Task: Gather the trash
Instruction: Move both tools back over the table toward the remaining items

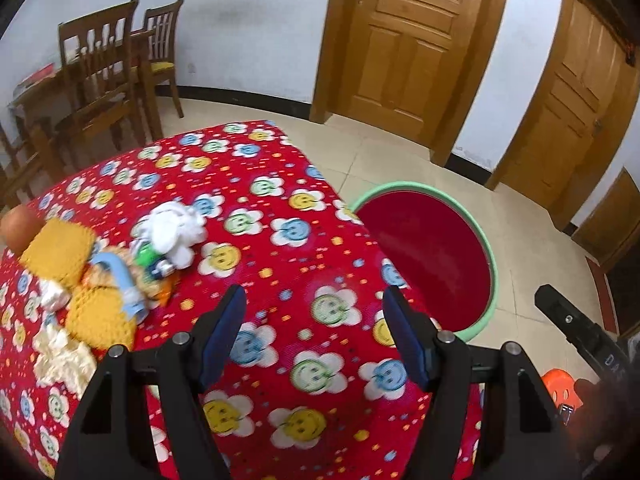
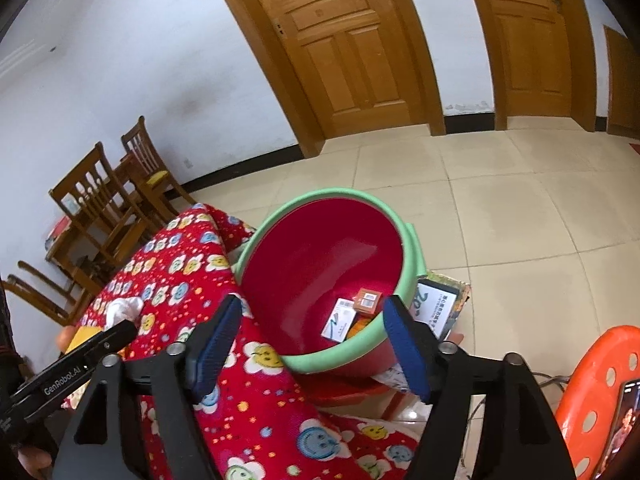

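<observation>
A red basin with a green rim [image 2: 404,240] stands beside the table; a white card [image 2: 339,319] and a small orange box [image 2: 367,300] lie in it. The basin also shows in the left wrist view [image 1: 486,240]. On the red flowered tablecloth [image 1: 280,264] lies a pile of trash: crumpled white tissue [image 1: 172,230], yellow crackers [image 1: 60,250], a light blue strip [image 1: 122,280], a green wrapper [image 1: 146,258], cream crumpled paper [image 1: 62,354]. My left gripper [image 1: 314,332] is open and empty above the cloth, right of the pile. My right gripper [image 2: 310,340] is open and empty over the basin's near rim.
An orange-brown fruit [image 1: 18,228] sits at the table's left edge. Wooden chairs [image 1: 108,76] stand behind the table. An orange plastic stool [image 2: 600,384] with a phone on it is at the right. A printed box [image 2: 440,308] lies behind the basin. Two wooden doors [image 2: 348,48] are beyond.
</observation>
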